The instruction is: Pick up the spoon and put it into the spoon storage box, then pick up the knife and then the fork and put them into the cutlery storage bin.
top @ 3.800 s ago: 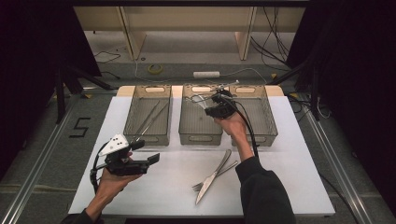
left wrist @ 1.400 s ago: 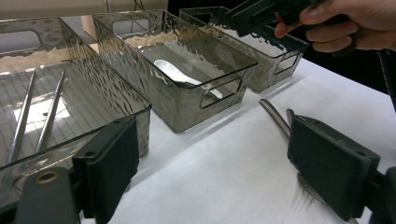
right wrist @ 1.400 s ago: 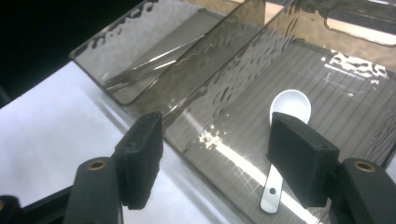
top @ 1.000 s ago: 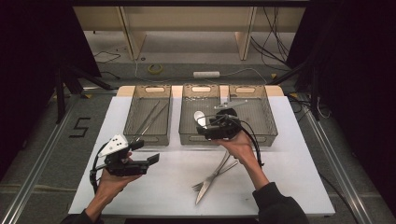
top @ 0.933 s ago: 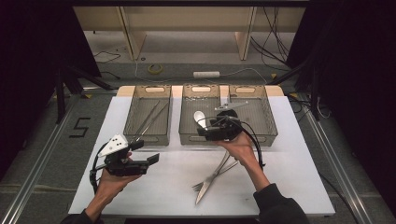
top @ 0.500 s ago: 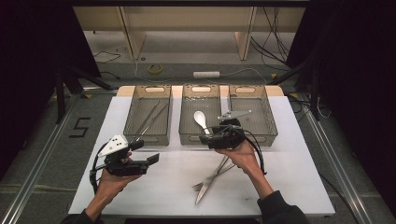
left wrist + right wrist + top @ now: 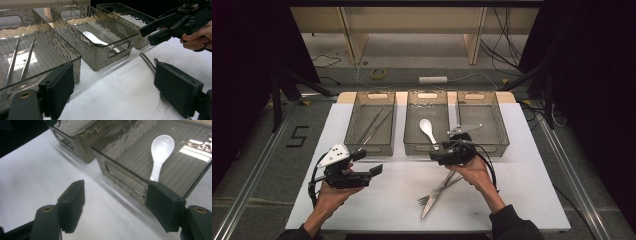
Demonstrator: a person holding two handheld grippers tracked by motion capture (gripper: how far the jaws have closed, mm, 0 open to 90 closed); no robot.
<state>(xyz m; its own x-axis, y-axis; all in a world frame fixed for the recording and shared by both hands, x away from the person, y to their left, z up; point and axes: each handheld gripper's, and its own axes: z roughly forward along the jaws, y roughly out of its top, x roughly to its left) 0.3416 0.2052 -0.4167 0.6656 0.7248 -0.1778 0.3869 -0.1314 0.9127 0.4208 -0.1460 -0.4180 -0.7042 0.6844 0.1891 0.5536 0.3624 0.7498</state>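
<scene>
White spoon [image 7: 427,129] lies in middle bin [image 7: 411,148]. Right gripper [image 7: 438,154] spread, empty, at bin's 5 o'clock; may clip its front wall. Crossed knife [image 7: 438,193] and fork [image 7: 430,195] risk double pickup. Left gripper [image 7: 373,171] spread, idle.

Three smoked bins [image 7: 371,122]; two chopsticks [image 7: 373,126]; one white spoon [image 7: 428,130]; one knife [image 7: 439,192], one fork [image 7: 432,196]; two grippers [image 7: 374,170].

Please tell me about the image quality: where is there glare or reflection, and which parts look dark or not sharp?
High view: dark surroundings, brightly lit white table. Left gripper view: wavy reflections on the smoked bins; the near jaws look soft. Right gripper view: bright window-like glare on the middle bin floor beside the white spoon; top left corner black.
</scene>
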